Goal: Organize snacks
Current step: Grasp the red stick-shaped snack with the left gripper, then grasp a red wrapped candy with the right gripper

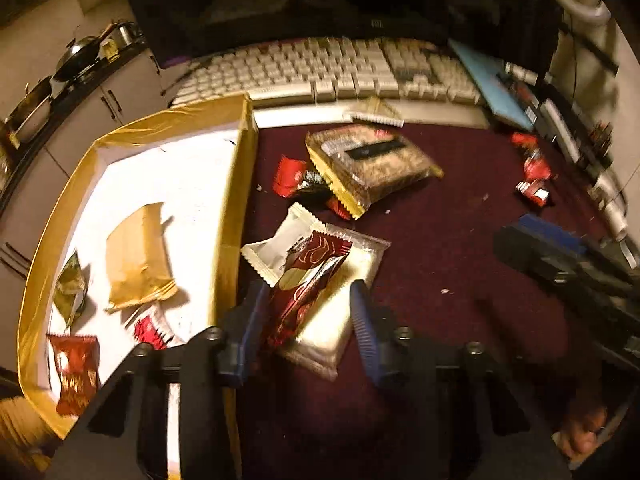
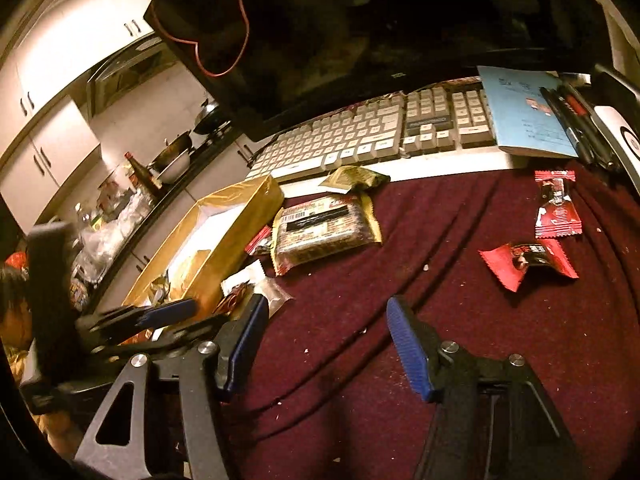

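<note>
Between the spread, unclosed fingers of the left gripper point(image 1: 308, 320) lie a dark red snack bar point(image 1: 308, 280) and a white packet point(image 1: 340, 304) on maroon cloth point(image 1: 460, 240). Left of it, a gold-rimmed box point(image 1: 236, 184) holds several snacks. Right gripper point(image 2: 324, 344) hovers open, empty, kitchen cabinets point(image 2: 56, 132) beyond.

No print on the snack wrappers point(image 1: 316, 280) or keyboard point(image 2: 360, 136) is legible.

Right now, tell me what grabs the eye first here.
The gold-rimmed box with a white floor, left of the maroon cloth, holds several snacks. The left gripper stands open around a dark red bar wrapper on a white packet. The right gripper hangs open, empty.
</note>
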{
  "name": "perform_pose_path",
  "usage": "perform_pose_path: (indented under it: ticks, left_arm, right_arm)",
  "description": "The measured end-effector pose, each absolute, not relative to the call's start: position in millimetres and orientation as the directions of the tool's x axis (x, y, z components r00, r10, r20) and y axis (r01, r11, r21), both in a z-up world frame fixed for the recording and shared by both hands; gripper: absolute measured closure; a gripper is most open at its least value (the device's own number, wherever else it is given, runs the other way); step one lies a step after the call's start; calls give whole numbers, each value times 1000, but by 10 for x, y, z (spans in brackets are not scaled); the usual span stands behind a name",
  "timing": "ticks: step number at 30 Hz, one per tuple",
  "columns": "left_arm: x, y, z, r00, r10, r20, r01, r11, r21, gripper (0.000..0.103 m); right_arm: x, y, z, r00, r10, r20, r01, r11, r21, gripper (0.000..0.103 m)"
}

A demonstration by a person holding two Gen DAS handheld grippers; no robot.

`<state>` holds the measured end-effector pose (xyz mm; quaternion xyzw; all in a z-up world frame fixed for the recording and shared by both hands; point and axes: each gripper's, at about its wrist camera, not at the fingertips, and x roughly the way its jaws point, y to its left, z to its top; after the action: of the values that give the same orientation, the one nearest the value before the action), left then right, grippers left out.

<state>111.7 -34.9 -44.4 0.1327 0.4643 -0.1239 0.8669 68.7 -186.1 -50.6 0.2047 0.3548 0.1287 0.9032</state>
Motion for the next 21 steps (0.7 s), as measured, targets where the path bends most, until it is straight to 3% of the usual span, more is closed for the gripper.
perform_pose_path:
  ticks: [5,8,14,16,21]
  left_arm:
    - [1117,-297,-389,575,-71,-815,292,948,123,89]
    - [1045,-216,-296,564,-147,-812,287,958,27,93]
    - [750,-24,-144,627,-315,-713,228,949,-218,93]
    - [710,1,-143,633,-336,-697,222,942,-253,93]
    - [652,152,-141,621,-423,-660,230,903,-362,94]
  right_arm:
    - [681,-1891,-512,719,378,-583,-75,876,476,40]
    - [682,-1923,-516,719,384,-580,-68,868,492,40]
    - [698,-1953,-535,717,369,-591,-35,867,498,41]
    - [710,-1977,-542,699,368,-613,-18,866,500,46]
    - [577,-2217,-356,731,281,-621,44,890,454,44]
